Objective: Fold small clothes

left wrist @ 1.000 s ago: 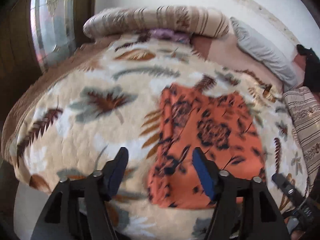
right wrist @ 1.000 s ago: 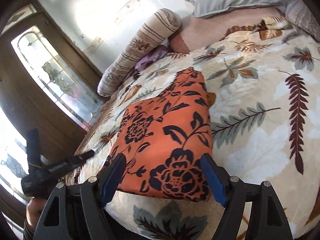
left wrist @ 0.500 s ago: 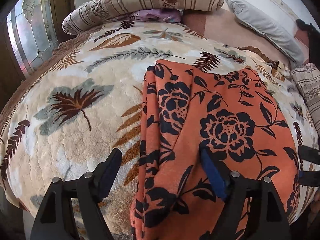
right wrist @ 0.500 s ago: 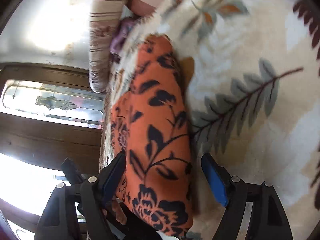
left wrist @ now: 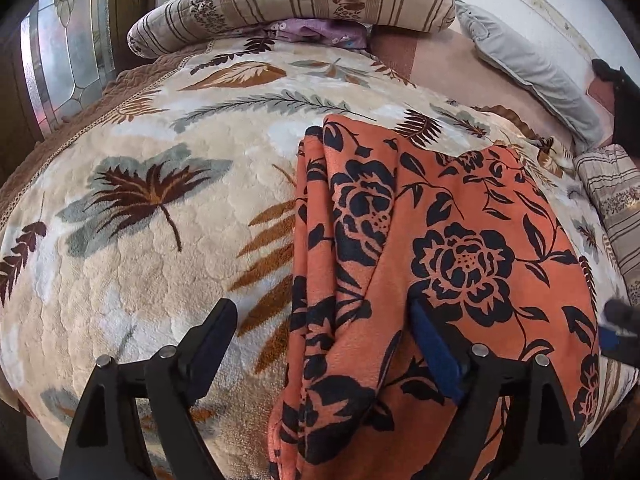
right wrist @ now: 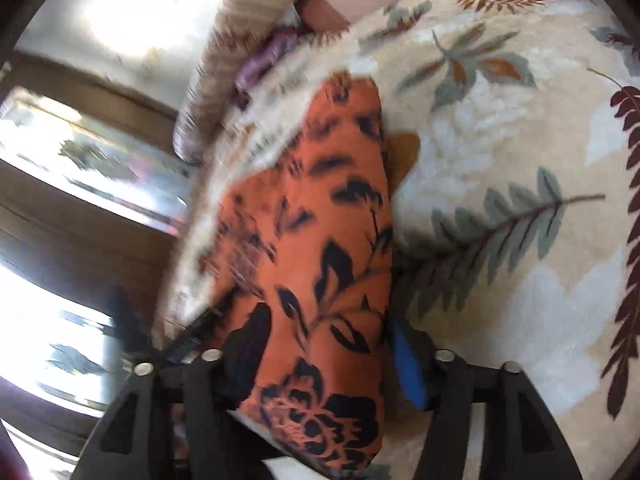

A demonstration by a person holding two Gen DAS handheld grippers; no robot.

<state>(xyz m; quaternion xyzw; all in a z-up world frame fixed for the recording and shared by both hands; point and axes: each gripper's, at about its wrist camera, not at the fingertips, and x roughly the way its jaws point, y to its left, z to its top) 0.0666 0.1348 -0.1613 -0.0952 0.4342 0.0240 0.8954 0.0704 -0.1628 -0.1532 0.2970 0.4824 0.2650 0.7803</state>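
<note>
Both grippers have dropped to the orange garment's near edge: left gripper widening, open astride it; right gripper narrowing around it, grip unclear.

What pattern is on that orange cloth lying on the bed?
Black roses and leaves on the orange cloth, clearest in the left wrist view.

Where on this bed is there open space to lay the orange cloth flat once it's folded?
The widest bare patch of blanket lies left of the orange floral cloth, below the striped bolster. The far side is crowded: bolster, purple garment, grey pillow.
</note>
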